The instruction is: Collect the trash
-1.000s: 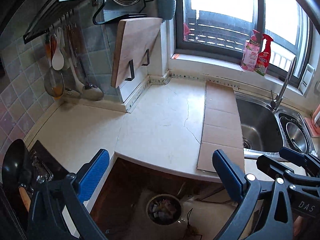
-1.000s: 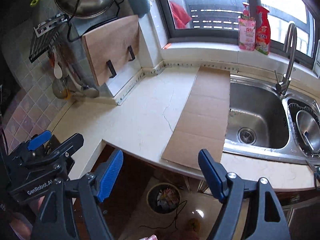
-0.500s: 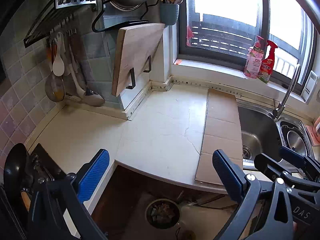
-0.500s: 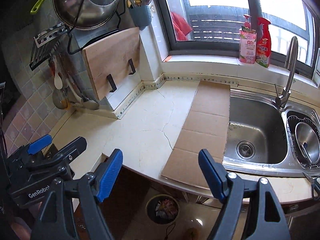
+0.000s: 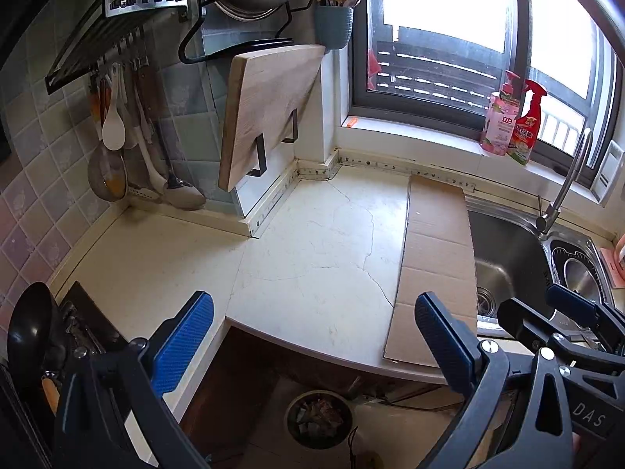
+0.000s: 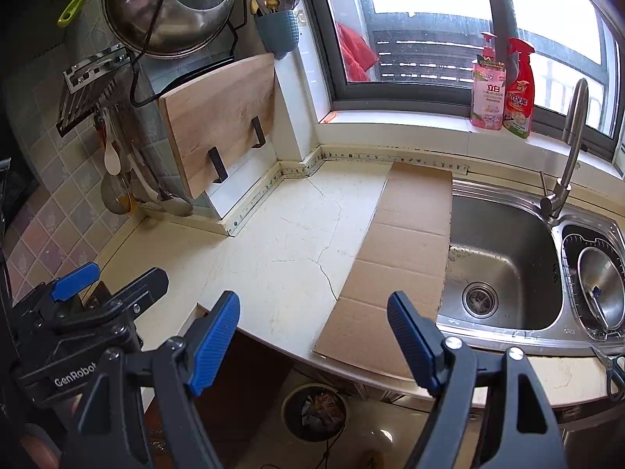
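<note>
Left gripper: jaws spread, nothing between them, held off the counter's front edge. Right gripper: jaws spread, empty, just beside the left one. Cardboard: long flat strip on the counter, running from the back wall to the front edge, touching the sink rim. Bin: on the floor below the counter edge, trash inside. Board: hung on wall hooks. Two bottles: on the sill.
</note>
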`<action>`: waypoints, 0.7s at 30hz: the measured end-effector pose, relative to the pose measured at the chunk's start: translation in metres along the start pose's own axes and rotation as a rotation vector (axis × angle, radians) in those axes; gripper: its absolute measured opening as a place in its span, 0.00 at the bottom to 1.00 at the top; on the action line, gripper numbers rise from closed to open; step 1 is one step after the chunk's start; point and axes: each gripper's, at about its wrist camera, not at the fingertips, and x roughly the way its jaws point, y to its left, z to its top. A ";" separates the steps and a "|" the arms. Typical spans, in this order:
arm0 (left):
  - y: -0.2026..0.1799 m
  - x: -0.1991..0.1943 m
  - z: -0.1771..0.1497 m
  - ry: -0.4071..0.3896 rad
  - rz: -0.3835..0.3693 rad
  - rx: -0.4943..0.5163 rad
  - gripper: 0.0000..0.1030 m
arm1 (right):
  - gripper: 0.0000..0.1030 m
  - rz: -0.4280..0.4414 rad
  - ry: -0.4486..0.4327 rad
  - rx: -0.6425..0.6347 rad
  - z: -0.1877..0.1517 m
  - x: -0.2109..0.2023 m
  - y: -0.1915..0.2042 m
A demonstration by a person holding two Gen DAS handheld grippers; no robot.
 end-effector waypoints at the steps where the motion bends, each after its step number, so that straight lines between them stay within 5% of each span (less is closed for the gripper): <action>1: 0.000 0.000 0.000 0.001 0.001 0.000 0.99 | 0.76 -0.001 0.000 -0.001 0.001 0.000 0.000; 21: 0.003 0.000 -0.006 0.027 0.009 0.011 0.99 | 0.76 -0.005 0.020 -0.014 -0.004 -0.001 0.000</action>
